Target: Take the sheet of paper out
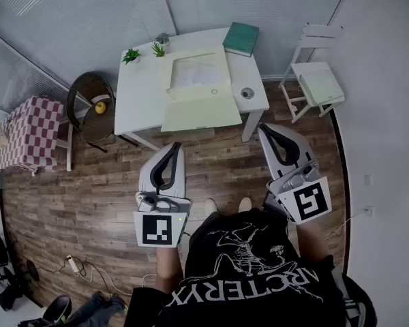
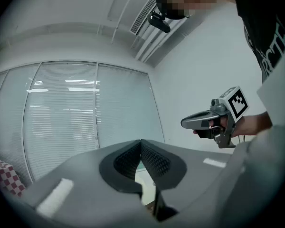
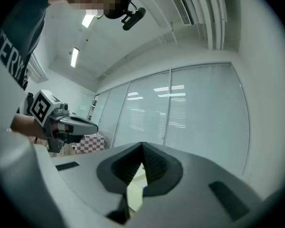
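A white sheet of paper (image 1: 196, 73) lies in an open pale yellow folder (image 1: 203, 109) on the white table (image 1: 140, 104), seen in the head view. Both grippers are held level over the wooden floor, well short of the table. My left gripper (image 1: 175, 146) (image 2: 140, 142) is shut, its jaws meeting at the tips with nothing between them. My right gripper (image 1: 264, 128) (image 3: 142, 145) is shut and empty as well. Each gripper view shows the other gripper off to one side.
On the table stand a green book (image 1: 241, 38), two small plants (image 1: 131, 55) and a small round object (image 1: 247, 92). A white chair (image 1: 318, 80) stands to the right, with a wicker chair (image 1: 92, 107) holding a yellow fruit and a checkered table (image 1: 28, 133) to the left.
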Motion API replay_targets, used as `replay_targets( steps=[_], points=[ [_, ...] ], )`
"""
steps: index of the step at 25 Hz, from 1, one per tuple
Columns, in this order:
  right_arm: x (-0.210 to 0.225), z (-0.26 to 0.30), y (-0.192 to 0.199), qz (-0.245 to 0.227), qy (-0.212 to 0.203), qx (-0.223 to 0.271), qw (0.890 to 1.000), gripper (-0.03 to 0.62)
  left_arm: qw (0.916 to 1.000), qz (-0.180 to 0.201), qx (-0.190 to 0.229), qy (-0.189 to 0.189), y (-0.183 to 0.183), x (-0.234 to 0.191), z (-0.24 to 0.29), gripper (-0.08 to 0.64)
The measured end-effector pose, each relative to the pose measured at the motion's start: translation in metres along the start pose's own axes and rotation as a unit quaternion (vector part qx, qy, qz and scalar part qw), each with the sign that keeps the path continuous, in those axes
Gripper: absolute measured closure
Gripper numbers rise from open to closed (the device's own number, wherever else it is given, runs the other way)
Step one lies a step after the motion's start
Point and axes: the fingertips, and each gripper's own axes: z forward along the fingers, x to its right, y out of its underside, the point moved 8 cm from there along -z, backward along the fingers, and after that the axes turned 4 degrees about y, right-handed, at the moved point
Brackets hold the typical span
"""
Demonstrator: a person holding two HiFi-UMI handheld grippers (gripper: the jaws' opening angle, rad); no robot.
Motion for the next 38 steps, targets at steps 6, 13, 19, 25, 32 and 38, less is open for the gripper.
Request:
replay_targets(
  steps=[6,13,19,25,32,38],
  points=[
    [-0.003,0.002,-0.002,-0.021,-0.008,0.004,1.0,0.581,1.0,-0.002,0.007,-0.001,0.0,0.005,0.003,0.548],
    [0.005,-0.005,-0.002,0.005,0.003,0.035,0.999,0.58,1.0,0.001,0.005,-0.003,-0.001,0.006,0.005,0.548],
    [0.011,-0.007,0.003,-0.017,0.0,0.021,1.0,0.58,0.9999,-0.001,-0.005,-0.009,-0.002,0.012,0.011,0.548],
    [0.027,-0.013,0.012,-0.008,-0.016,0.018,1.0,0.58,0.9997,0.0,-0.005,-0.024,-0.003,0.028,0.024,0.548],
    [0.049,-0.017,0.025,0.009,-0.033,0.018,0.999,0.58,0.9988,0.003,-0.014,-0.047,-0.001,0.047,0.035,0.548],
    [0.055,0.013,0.041,0.016,-0.054,0.004,0.998,0.58,0.998,0.0,-0.03,-0.056,0.01,0.029,0.055,0.548]
  ],
)
